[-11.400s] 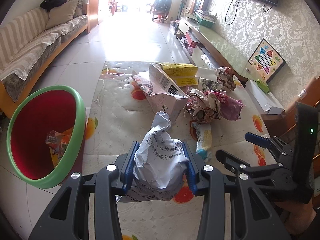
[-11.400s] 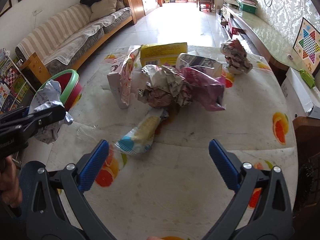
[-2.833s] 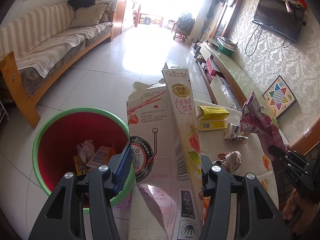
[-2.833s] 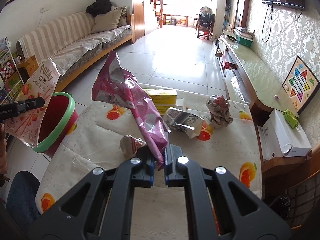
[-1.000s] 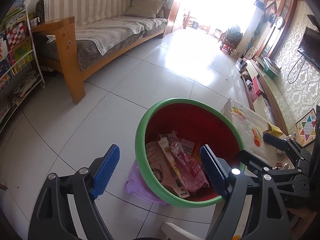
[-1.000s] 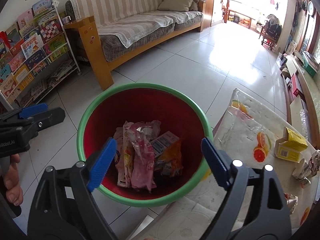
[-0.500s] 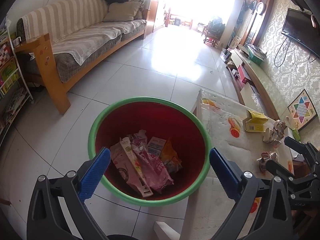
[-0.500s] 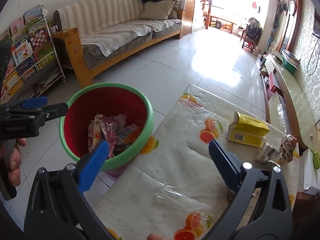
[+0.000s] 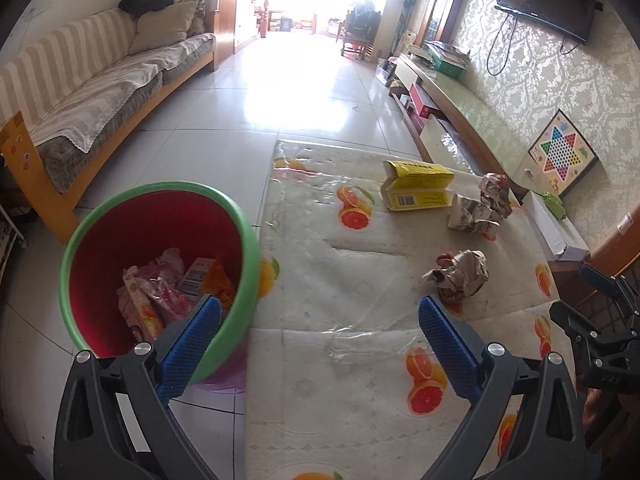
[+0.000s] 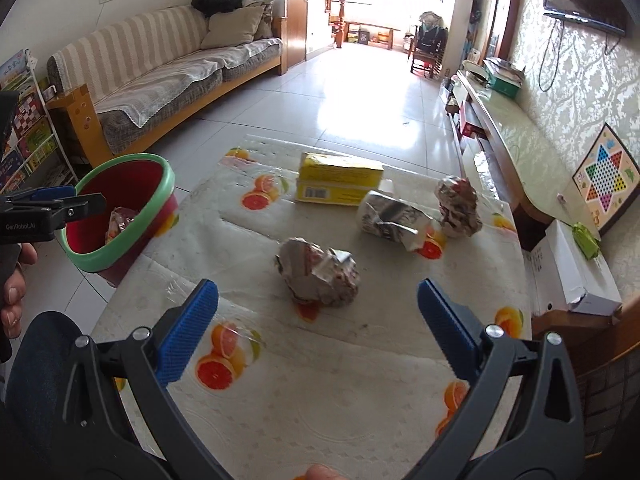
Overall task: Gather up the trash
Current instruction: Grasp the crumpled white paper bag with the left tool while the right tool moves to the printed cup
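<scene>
A red bin with a green rim stands on the floor left of the table and holds several wrappers. On the table lie a crumpled paper ball, a yellow box, a crushed carton and another crumpled ball. My left gripper is open and empty over the table's left edge beside the bin. My right gripper is open and empty just short of the near paper ball.
The table wears a fruit-print cloth under clear plastic. A striped sofa lines the left wall. A long low cabinet lines the right wall, with a white box and a checkers board beside it.
Both grippers have swung right from above the bin to over the table, both still open and empty. The near paper ball now sits between the right gripper's fingers' line of view.
</scene>
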Action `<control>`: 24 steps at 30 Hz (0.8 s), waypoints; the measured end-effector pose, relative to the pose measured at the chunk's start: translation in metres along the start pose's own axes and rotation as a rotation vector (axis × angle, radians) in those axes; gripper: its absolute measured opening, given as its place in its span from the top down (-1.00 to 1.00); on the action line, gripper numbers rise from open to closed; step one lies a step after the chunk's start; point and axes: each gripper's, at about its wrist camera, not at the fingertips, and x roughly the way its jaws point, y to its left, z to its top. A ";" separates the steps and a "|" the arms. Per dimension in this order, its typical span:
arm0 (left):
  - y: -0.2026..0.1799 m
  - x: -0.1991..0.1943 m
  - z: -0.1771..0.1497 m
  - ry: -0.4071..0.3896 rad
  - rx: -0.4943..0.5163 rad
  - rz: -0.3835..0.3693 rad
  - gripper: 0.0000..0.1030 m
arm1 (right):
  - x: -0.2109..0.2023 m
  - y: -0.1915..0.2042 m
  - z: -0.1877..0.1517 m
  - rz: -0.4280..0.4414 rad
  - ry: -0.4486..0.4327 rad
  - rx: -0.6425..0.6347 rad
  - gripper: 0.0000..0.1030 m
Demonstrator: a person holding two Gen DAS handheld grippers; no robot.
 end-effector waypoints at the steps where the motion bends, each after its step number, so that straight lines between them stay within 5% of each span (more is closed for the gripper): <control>1: -0.010 0.003 -0.001 0.007 0.011 -0.009 -0.84 | -0.002 -0.009 -0.004 -0.011 0.000 0.016 -0.91; 15: -0.127 0.078 0.005 0.110 0.129 -0.119 -0.84 | -0.009 -0.074 -0.046 -0.038 0.035 0.132 -0.91; 24: -0.160 0.130 0.014 0.184 0.168 -0.064 -0.84 | -0.010 -0.104 -0.061 -0.046 0.038 0.208 -0.91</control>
